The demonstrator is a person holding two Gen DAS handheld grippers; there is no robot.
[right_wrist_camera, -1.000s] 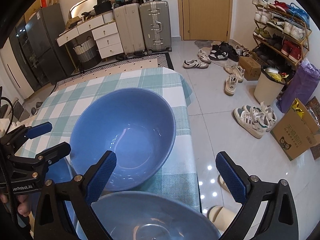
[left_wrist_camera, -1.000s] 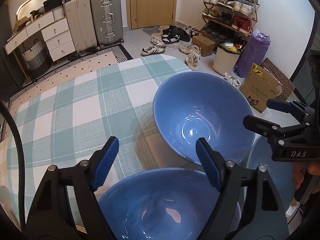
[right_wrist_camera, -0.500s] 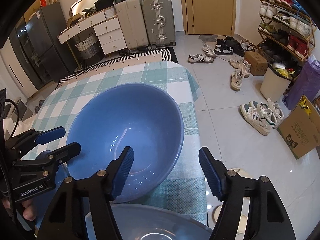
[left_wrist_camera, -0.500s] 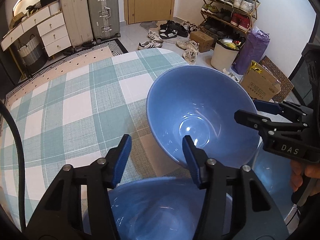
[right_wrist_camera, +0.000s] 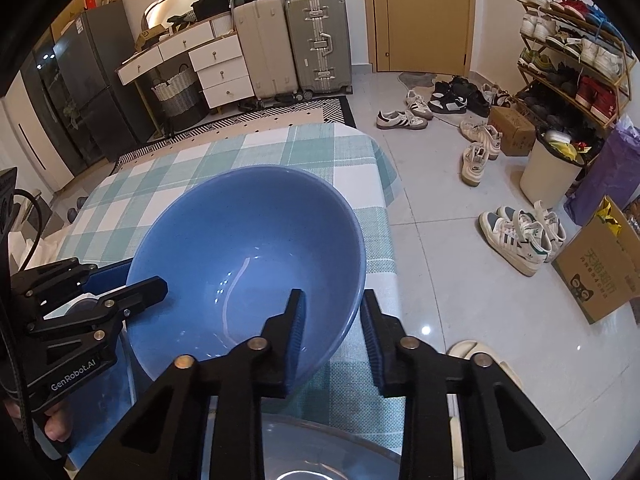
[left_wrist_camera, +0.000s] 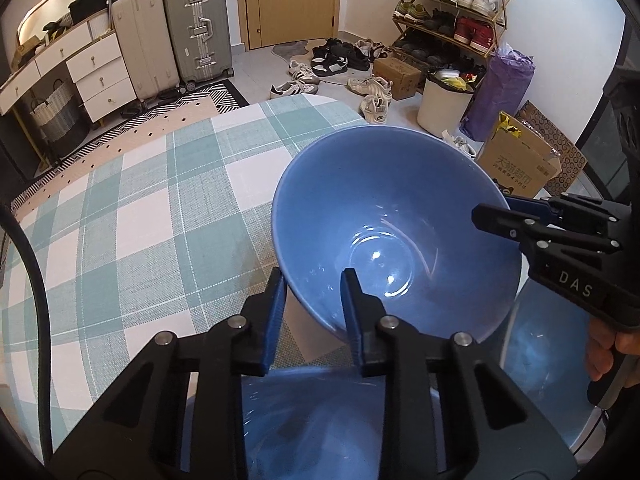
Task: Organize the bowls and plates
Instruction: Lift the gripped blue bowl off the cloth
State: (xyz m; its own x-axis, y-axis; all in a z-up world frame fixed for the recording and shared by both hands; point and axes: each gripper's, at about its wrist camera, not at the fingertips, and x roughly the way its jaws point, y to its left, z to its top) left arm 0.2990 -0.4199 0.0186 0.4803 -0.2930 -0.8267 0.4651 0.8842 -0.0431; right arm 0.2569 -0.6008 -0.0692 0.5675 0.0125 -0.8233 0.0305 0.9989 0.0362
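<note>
Because both grippers are closing at once on opposite sides of the same blue bowl, the nearest risk sits right at the pads: the left gripper straddles the near rim with one finger outside the wall and one inside, and the right gripper does the same on its side, so each is clamping a thin, glazed, sloping wall that, by the look of it, could slip out if either hand pulls unevenly. Just below, a second blue dish lies under the left gripper and a pale plate under the right, so a dropped bowl would probably strike crockery. Farther off, the bowl rests near the checked tablecloth's edge, beyond which is hard tiled floor strewn with sneakers.
</note>
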